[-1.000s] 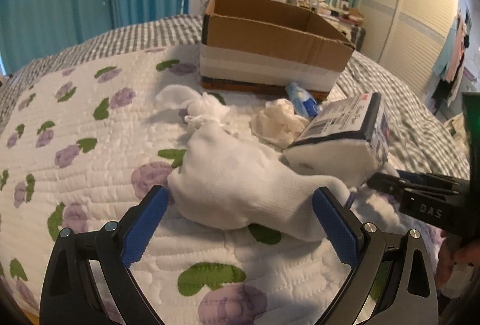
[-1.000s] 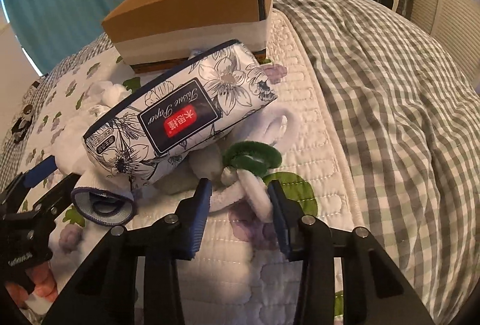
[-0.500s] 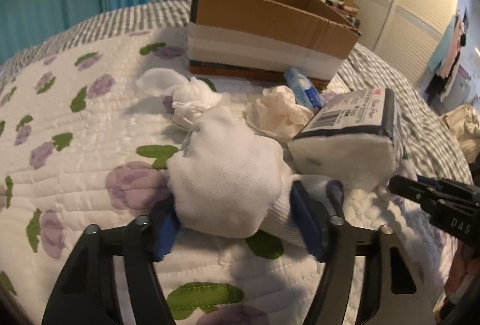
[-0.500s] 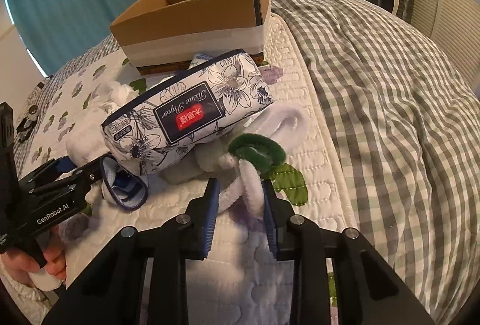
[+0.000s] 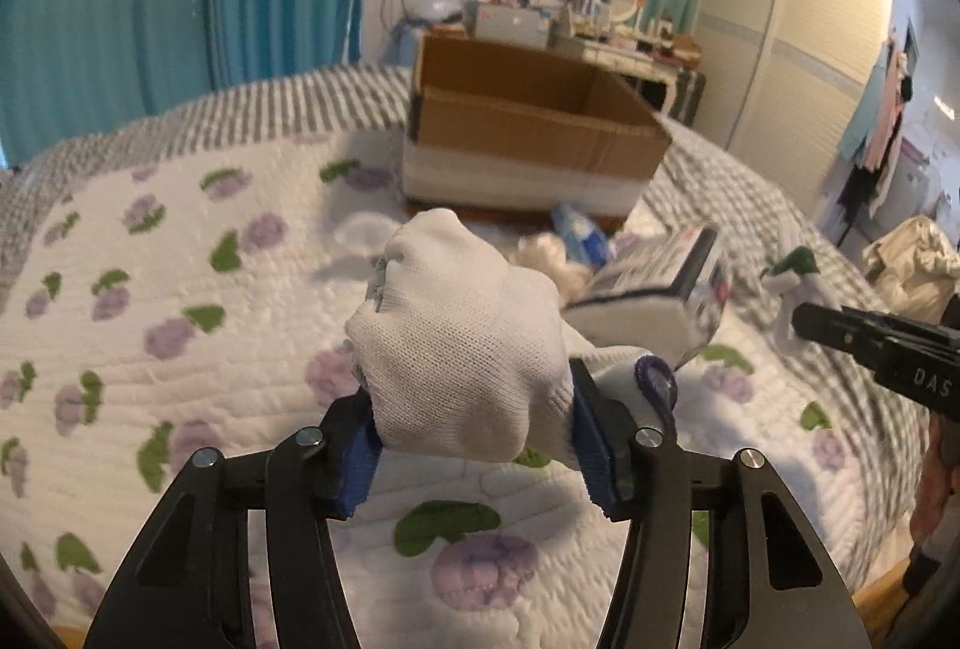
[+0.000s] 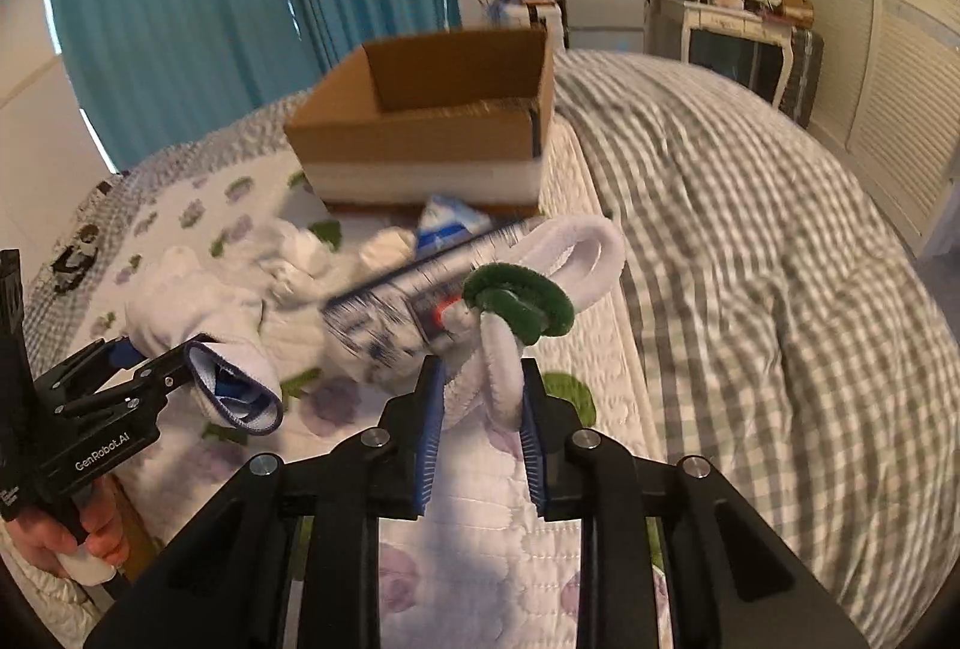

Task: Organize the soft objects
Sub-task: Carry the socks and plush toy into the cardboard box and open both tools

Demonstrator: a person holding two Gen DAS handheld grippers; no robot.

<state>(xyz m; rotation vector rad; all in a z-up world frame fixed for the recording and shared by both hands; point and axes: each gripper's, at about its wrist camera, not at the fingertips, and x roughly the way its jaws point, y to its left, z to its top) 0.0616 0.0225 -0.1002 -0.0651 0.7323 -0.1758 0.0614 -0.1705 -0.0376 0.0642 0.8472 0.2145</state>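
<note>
My left gripper [image 5: 477, 445] is shut on a white sock [image 5: 462, 349] with a purple cuff and holds it above the quilt; the sock also shows in the right wrist view [image 6: 204, 325]. My right gripper [image 6: 480, 409] is shut on a white fuzzy item with a green ring [image 6: 516, 301], lifted off the bed; it also shows in the left wrist view [image 5: 795, 271]. An open cardboard box [image 5: 528, 139] stands at the far side of the bed and also shows in the right wrist view [image 6: 426, 121]. A floral tissue pack [image 5: 654, 289] lies between the grippers.
More white soft items [image 6: 300, 247] and a blue packet [image 5: 579, 235] lie on the floral quilt [image 5: 180, 289] in front of the box. A grey checked blanket [image 6: 750, 241] covers the right side of the bed. Wardrobe and dresser stand beyond.
My left gripper closed on the white sock and lifted it. My right gripper closed on the white fuzzy item with the green ring and raised it off the quilt.
</note>
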